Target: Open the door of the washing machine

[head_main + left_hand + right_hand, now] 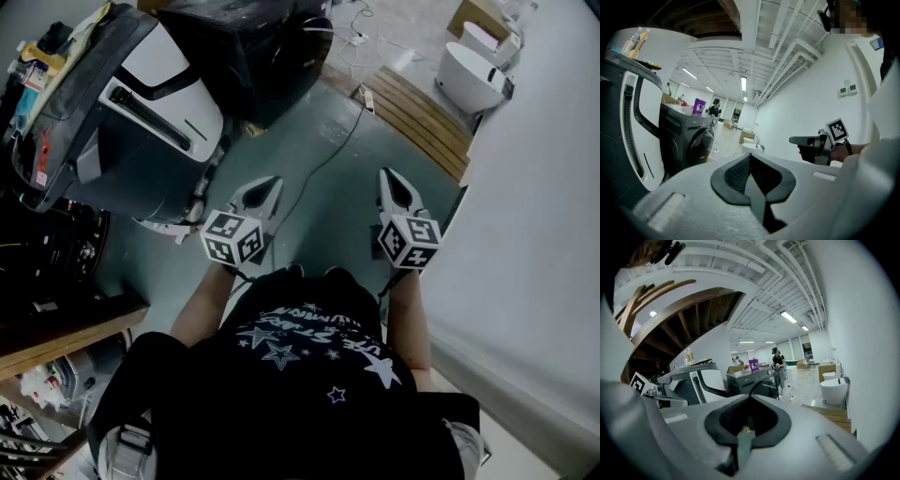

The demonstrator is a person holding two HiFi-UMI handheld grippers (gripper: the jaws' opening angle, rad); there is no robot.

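The dark front-loading washing machine (251,54) stands on the floor ahead of me, its round door (699,142) closed. It also shows in the right gripper view, as the washing machine (758,379) past the jaws. Both grippers hang in the air well short of it and touch nothing. My left gripper (268,186) points toward it with jaws together and empty; its own view shows the left gripper (750,157) the same way. My right gripper (392,176) is level beside it, shut and empty, as the right gripper (751,400) confirms.
A large grey-and-white appliance (141,108) with bags on top stands to the left. Cluttered shelves (52,258) are at the near left. A cable (330,155) crosses the floor, with a wooden pallet (424,114) and white toilet (472,77) by the right wall. A person (778,367) stands beyond.
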